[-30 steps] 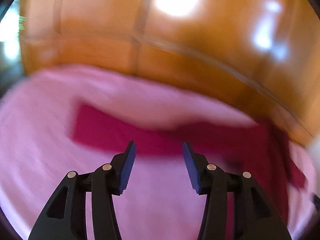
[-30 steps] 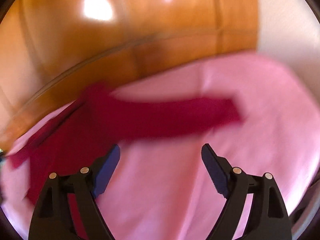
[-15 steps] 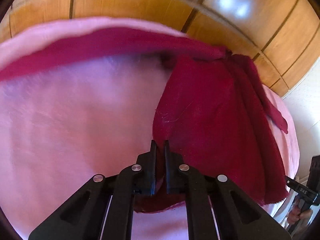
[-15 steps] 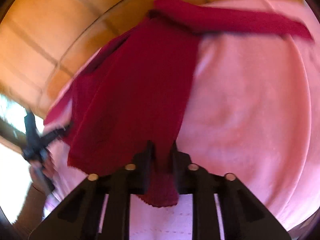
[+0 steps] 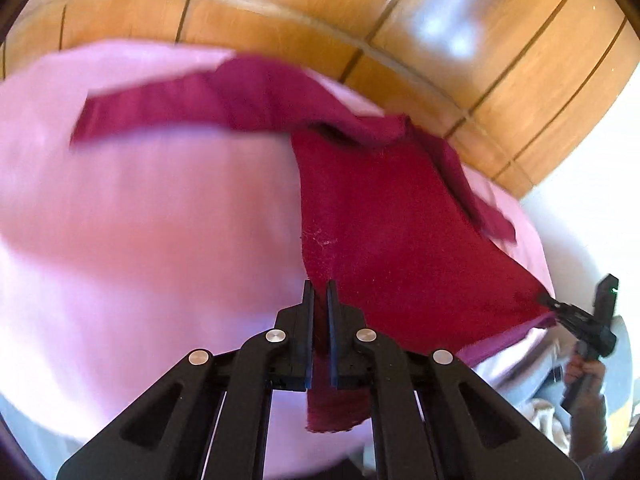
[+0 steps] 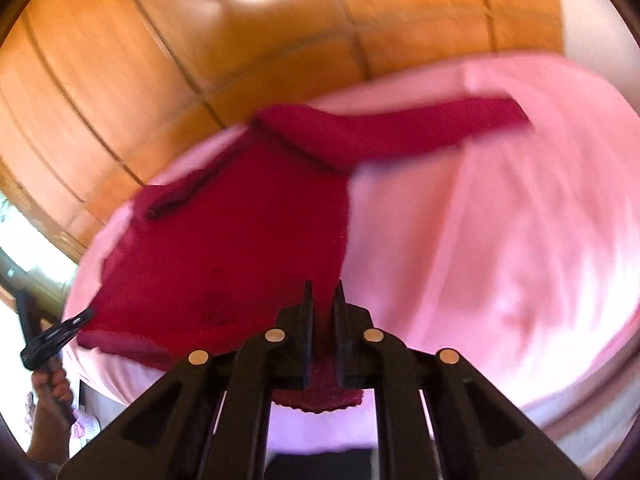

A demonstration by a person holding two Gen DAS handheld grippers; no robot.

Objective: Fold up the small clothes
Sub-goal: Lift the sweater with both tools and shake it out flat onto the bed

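Pink sheet [image 5: 140, 220]; garment [image 5: 392, 216] stretched between grippers.

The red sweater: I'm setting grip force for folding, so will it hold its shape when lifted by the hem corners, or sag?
Probably floppy: the red sweater dips between the left gripper and right gripper, each shut on a hem corner. Its long sleeve lies limp on the pink sheet, so it will likely trail. The knit looks fuzzy, so slipping seems unlikely.

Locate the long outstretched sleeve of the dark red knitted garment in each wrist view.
Left wrist: the sleeve runs to the upper left, over the pink sheet.
Right wrist: the sleeve runs to the upper right.
Shared landmark: the glossy wooden panelling behind.
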